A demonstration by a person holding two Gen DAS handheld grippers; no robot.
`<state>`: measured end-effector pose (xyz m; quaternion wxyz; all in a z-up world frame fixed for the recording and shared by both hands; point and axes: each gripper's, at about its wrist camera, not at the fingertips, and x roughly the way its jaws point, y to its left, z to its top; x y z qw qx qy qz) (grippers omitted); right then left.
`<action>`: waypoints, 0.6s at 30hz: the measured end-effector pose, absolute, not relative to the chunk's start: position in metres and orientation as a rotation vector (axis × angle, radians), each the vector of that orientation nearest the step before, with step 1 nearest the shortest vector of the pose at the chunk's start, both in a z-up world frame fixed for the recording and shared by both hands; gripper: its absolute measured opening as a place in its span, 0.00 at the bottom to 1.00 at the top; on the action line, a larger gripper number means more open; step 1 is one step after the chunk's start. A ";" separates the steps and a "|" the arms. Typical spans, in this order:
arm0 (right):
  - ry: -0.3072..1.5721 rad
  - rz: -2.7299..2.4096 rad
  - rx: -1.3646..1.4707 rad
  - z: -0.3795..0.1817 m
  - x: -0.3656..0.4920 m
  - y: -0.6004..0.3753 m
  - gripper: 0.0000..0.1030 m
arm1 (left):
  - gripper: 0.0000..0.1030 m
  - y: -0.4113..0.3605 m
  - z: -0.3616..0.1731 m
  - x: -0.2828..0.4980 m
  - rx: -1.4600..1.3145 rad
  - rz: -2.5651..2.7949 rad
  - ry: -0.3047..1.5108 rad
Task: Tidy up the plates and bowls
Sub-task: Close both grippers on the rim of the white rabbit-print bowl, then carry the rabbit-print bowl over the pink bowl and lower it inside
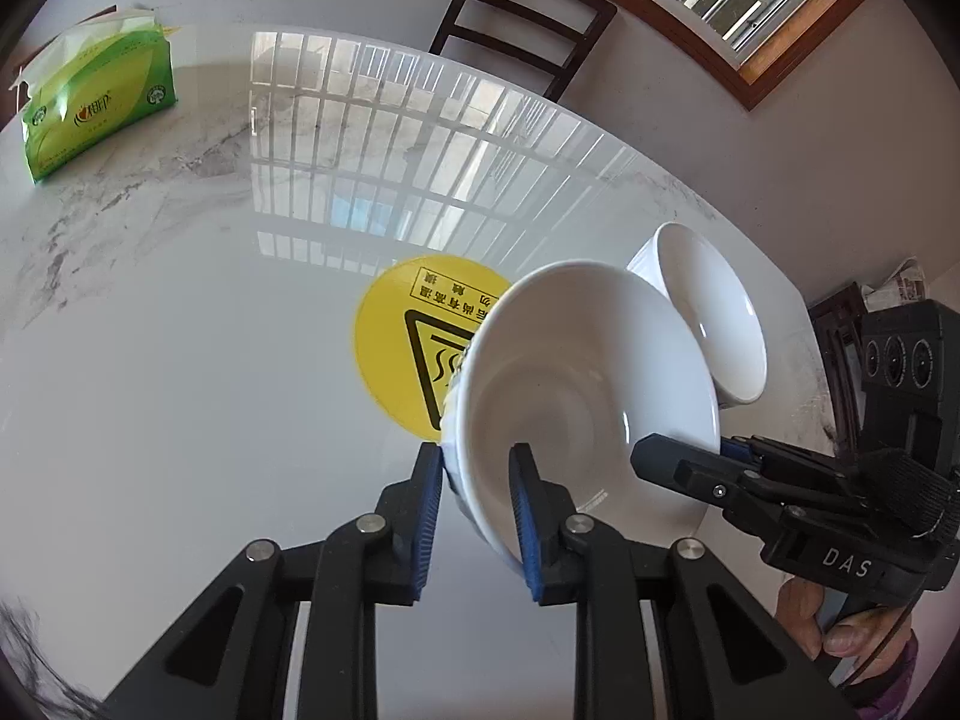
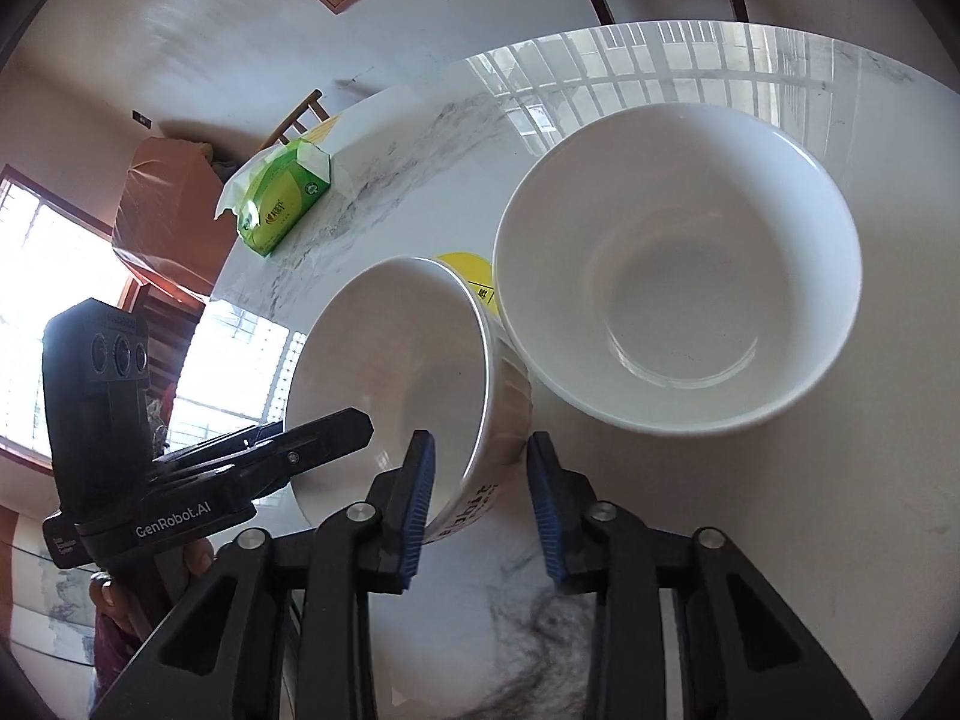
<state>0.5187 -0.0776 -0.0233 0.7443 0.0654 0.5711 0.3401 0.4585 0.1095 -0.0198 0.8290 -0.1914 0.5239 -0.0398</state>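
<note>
Bowl (image 1: 576,384), white glazed ceramic, printed characters on outer wall: tilted steeply, held off the marble table (image 1: 180,360) by both tongs at once. It sits above a yellow warning sticker (image 1: 396,336) on the tabletop, just beside a second white bowl (image 2: 678,270), which rests upright on the table to its right.

Handling, judged: rigid, fragile, moderately heavy for a rim pinch. Glaze looks glossy, so likely slippery against the pads; a thin rim gives little bearing area. Best hold is across the rim wall, one finger inside and one outside, as both tongs appear to be placed. Risk: a knock against the second bowl's rim, which the right wrist view shows very close or touching; cannot tell which.

Left gripper (image 1: 477,516): jaws partly closed, pinching the near rim, one blue pad on the outer wall, the other inside the bowl.

Right gripper (image 2: 480,504): spread wider. Its left finger lies inside the rim against the inner surface; its right finger stands clear of the outer wall with a visible gap. It straddles the wall but does not appear to clamp it. In the left wrist view it reaches the bowl's far edge from the right.

Elsewhere: green tissue pack (image 1: 96,102) near the far table edge, well apart. Dark chair (image 1: 522,18) beyond the table.
</note>
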 end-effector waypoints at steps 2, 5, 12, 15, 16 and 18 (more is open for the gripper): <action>1.212 0.753 0.084 -0.018 0.514 -0.074 0.24 | 0.15 0.101 -0.018 0.456 -0.336 -0.058 1.101; 1.200 0.756 0.062 -0.014 0.513 -0.077 0.20 | 0.14 0.095 -0.013 0.447 -0.337 -0.064 1.076; 1.153 0.754 0.061 0.009 0.494 -0.099 0.16 | 0.15 0.071 0.025 0.418 -0.294 -0.081 1.004; 1.120 0.757 0.078 0.030 0.479 -0.113 0.16 | 0.16 0.060 0.044 0.398 -0.298 -0.112 0.987; 1.110 0.756 0.084 0.037 0.473 -0.118 0.16 | 0.16 0.057 0.051 0.390 -0.299 -0.120 0.981; 1.095 0.755 0.084 0.051 0.458 -0.127 0.16 | 0.16 0.048 0.063 0.373 -0.286 -0.135 0.967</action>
